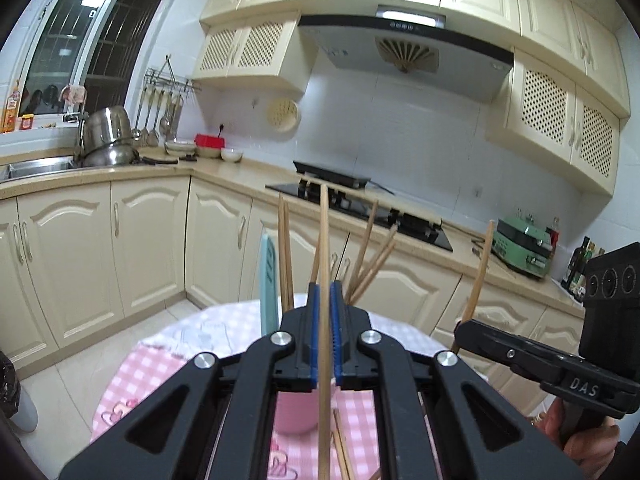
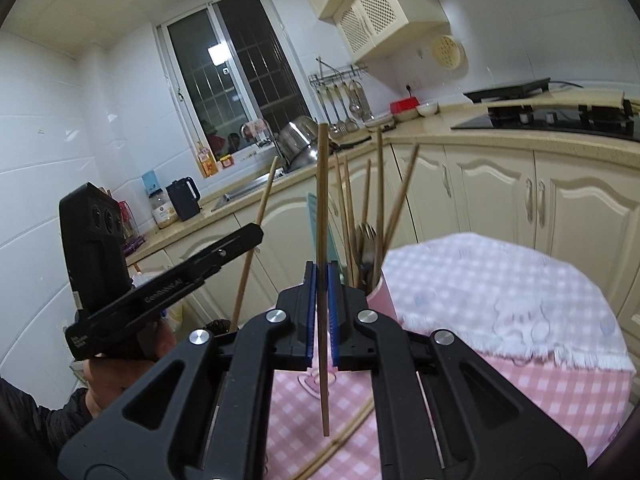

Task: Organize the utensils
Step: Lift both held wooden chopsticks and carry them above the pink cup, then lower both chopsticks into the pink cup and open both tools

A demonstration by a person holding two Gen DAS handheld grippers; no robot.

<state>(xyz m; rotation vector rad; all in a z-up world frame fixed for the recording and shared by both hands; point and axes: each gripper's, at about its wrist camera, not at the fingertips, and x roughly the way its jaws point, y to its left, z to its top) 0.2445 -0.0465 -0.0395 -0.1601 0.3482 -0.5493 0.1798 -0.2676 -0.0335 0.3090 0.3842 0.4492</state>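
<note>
Each gripper (image 1: 324,296) (image 2: 321,276) clamps one chopstick (image 1: 323,248) (image 2: 322,200) upright; you next lower both into the pink cup (image 2: 378,292).

Lower end of long wooden chopstick (image 1: 323,320) cut off by left view's bottom edge. Base of pale pink cylindrical plastic utensil cup (image 1: 294,412) hidden behind black hand-held gripper (image 1: 325,312) frame. Loose wooden chopsticks (image 2: 340,440) on pink checked cloth-covered surface (image 2: 520,392) partly hidden. Metal spoons (image 2: 366,236) blurred inside cup.
</note>
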